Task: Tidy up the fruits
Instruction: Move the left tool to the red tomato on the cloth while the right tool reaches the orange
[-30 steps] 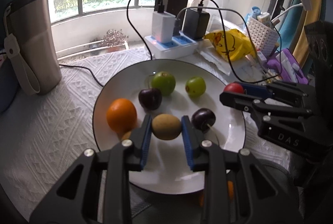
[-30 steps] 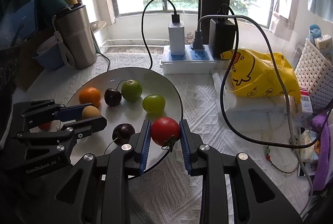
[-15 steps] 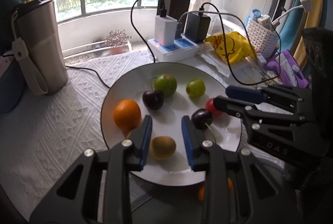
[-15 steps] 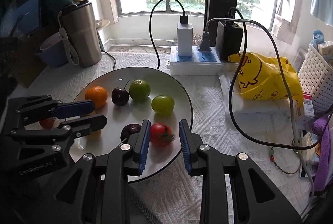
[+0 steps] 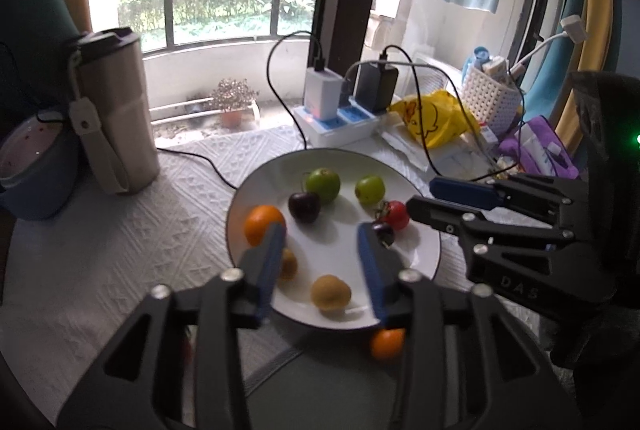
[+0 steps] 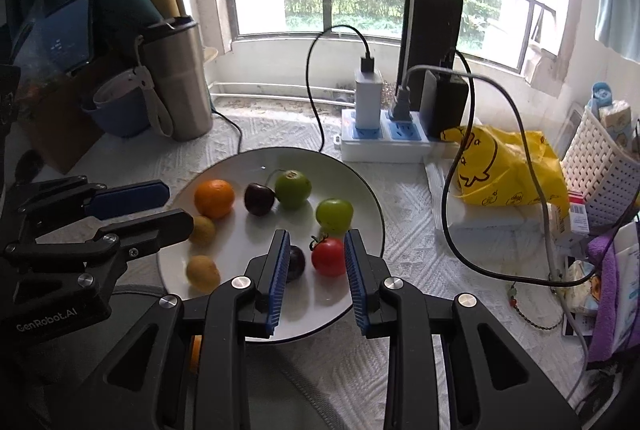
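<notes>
White textured cloth (image 6: 400, 198) covers the table. On it a white plate (image 6: 360, 190) with a dark rim lies in front of a power strip (image 6: 380, 142) carrying two chargers. A steel tumbler (image 6: 176, 78) stands well left of the plate, a blue cup (image 6: 116, 110) just beside it. A yellow bag (image 6: 508, 166) and a white basket (image 6: 600, 174) lie to the right.

Left gripper (image 5: 320, 242): above the near part of the plate, jaws opening, a clear gap between the blue pads, nothing gripped. The brown kiwi (image 5: 331, 292) lies on the plate below that gap, free of both pads.

Right gripper (image 6: 316, 254): above the plate's near right part, jaws at their narrow setting and empty. The red tomato (image 6: 329, 257) rests on the plate under the gap, apart from the pads.

Other fruit on the plate: an orange (image 6: 214, 198) at the left, a dark cherry (image 6: 259, 198) beside it, a green fruit (image 6: 293, 189) next to the cherry, a paler green fruit (image 6: 334, 215) right of that, a second dark cherry (image 6: 297, 263) just beside the tomato, and a small yellow-brown fruit (image 6: 202, 230) below the orange. One orange fruit (image 5: 386, 343) lies off the plate, by its near rim.
</notes>
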